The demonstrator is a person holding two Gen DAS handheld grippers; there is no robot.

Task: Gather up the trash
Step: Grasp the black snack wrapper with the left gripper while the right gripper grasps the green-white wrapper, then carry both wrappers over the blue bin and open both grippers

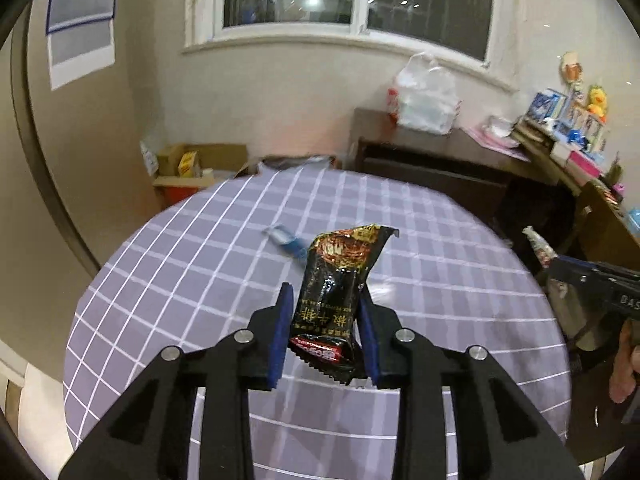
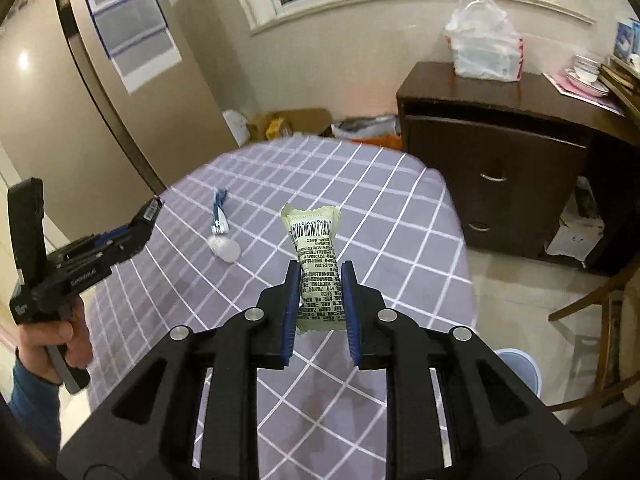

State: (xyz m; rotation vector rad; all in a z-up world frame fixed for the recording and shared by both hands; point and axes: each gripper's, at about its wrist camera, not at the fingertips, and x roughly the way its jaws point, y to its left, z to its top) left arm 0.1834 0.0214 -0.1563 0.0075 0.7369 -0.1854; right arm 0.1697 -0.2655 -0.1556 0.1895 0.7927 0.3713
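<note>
We have two pieces in hand, lifted above the checked table (image 2: 392,200): the left gripper (image 1: 324,304) clamps a black wrapper (image 1: 340,280), the right gripper (image 2: 320,280) a pale packet (image 2: 316,264). Left lying there: a blue wrapper (image 2: 219,216) and a white wad (image 2: 225,249) (probably tissue).

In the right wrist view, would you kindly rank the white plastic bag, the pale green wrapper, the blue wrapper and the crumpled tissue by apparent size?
1. White plastic bag, though farthest away.
2. Pale green wrapper, enlarged by nearness in the right gripper.
3. Blue wrapper and crumpled tissue: too alike to rank.
</note>
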